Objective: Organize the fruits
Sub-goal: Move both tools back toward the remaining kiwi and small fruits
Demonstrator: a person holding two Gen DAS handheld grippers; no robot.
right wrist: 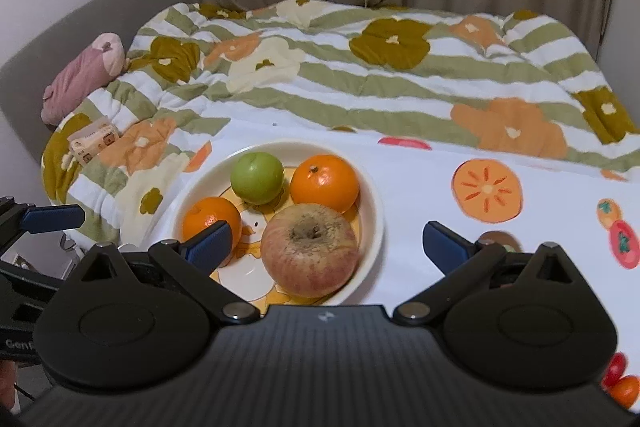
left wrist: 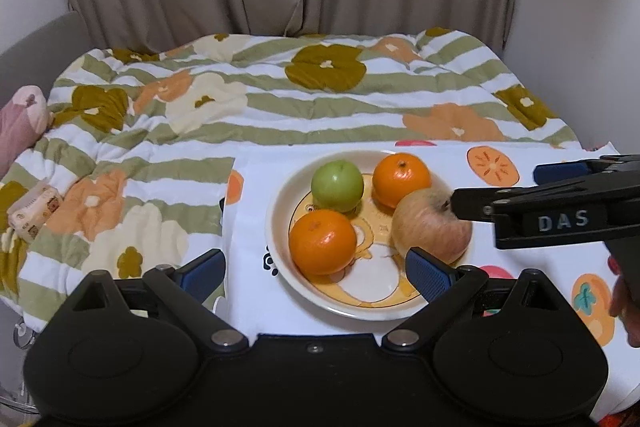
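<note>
The plate (right wrist: 372, 211) sat on a white fruit-print cloth (right wrist: 440, 187) spread on the worktop, with a striped floral quilt (right wrist: 360, 87) on the bed beyond. It held four fruits:

- a red apple (right wrist: 310, 251) at the near right
- a green apple (right wrist: 257, 178) at the far left
- an orange (right wrist: 325, 182) at the far right
- a second orange (right wrist: 210, 217) at the near left

All four lay inside the rim, close together. No fruit was seen loose on the cloth.

Handling, as judged: the red apple was the largest and likely the heaviest, firm, with smooth skin that could slip. Grip should fall across its widest girth, clear of the stem hollow. The oranges would yield slightly and bruise under hard pressure. Round fruit could roll against the plate wall.

The right hand-held gripper (right wrist: 326, 247) stood wide, holding nothing, with the red apple below its span. The left hand-held gripper (left wrist: 316, 271) also stood wide and empty, near the plate's near edge.
</note>
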